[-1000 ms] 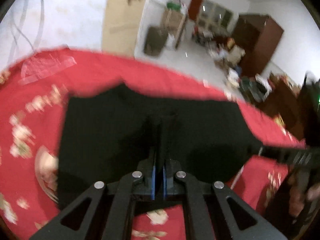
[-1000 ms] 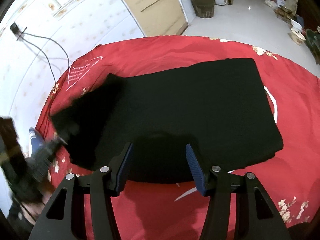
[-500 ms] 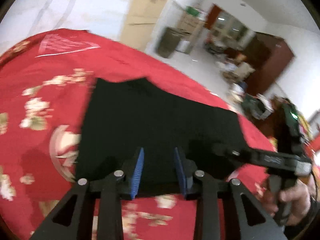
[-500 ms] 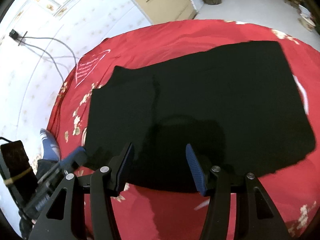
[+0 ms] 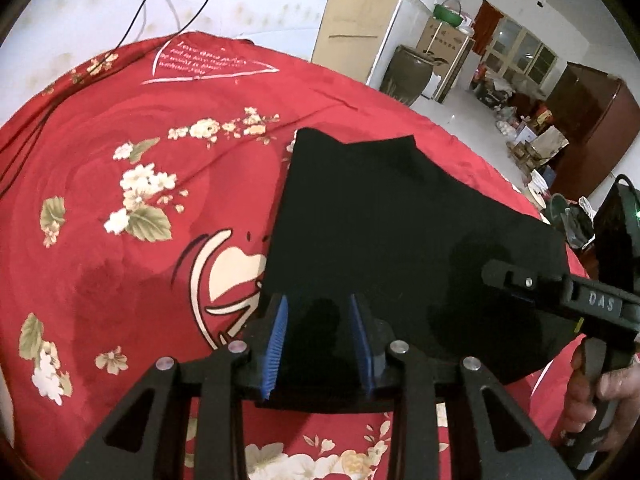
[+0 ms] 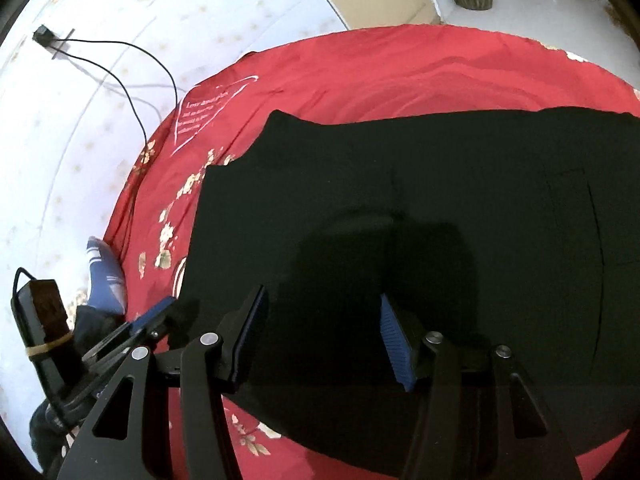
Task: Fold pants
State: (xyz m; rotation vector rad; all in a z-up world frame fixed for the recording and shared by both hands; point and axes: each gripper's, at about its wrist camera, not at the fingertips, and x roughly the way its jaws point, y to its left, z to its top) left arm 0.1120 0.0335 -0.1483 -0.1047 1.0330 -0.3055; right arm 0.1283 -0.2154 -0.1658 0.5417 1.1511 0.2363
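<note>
Jaws of the left gripper (image 5: 318,334) and right gripper (image 6: 320,334) are held apart, with nothing gripped. Folded black pants (image 5: 384,236) are laid flat on the red bedspread (image 5: 120,152), maybe just under both.

The pants (image 5: 384,240) are matt black cloth, smooth and lint-free. The bedspread (image 5: 120,184) beneath is red cloth with a faint sheen and printed cream flowers. Both grippers are matt black plastic with bright metal rivets (image 5: 238,346) and ribbed blue pads (image 5: 276,336).
</note>
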